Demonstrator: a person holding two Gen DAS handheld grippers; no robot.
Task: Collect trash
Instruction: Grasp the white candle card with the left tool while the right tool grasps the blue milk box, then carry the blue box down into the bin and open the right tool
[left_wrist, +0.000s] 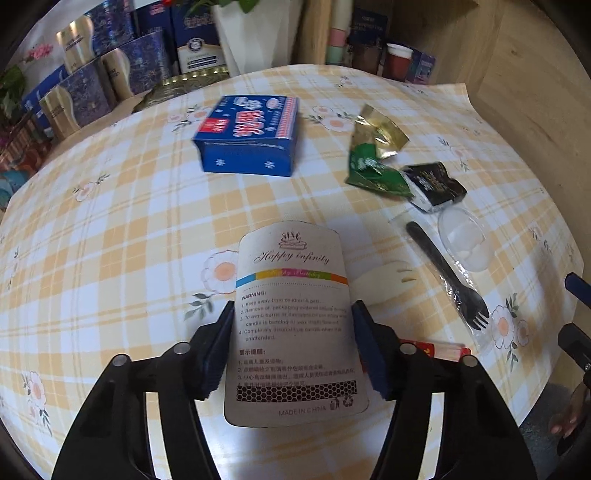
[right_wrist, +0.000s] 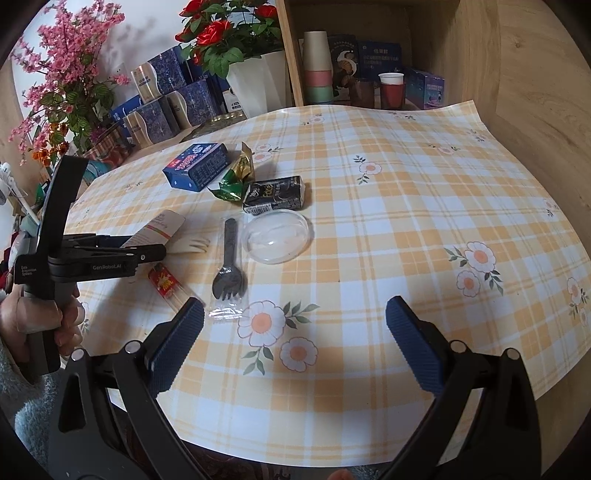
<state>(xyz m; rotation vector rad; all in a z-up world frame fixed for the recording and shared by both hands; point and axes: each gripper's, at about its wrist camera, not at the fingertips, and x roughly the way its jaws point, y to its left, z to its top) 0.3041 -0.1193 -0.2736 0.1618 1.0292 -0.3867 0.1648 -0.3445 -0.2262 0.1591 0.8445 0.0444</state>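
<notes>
- Between the left gripper's (left_wrist: 293, 347) blue pads sits one white candle card (left_wrist: 295, 325), pinched at both edges on the checked tablecloth (left_wrist: 110, 240).
- At its 3 o'clock lie one pale wooden fork (left_wrist: 388, 278) and one red packet (left_wrist: 436, 349), both partly hidden by card and finger.
- Toward 1 o'clock: one wrapped black fork (left_wrist: 447, 275), one clear lid (left_wrist: 463, 238), one black carton (left_wrist: 436, 186), perhaps two foil wrappers (left_wrist: 373, 147).
- At 12 o'clock, one blue box (left_wrist: 249, 134).
- Only the right wrist view shows the right gripper (right_wrist: 295, 345) spread wide over bare cloth, and a hand (right_wrist: 33, 314) holding the left tool.
</notes>
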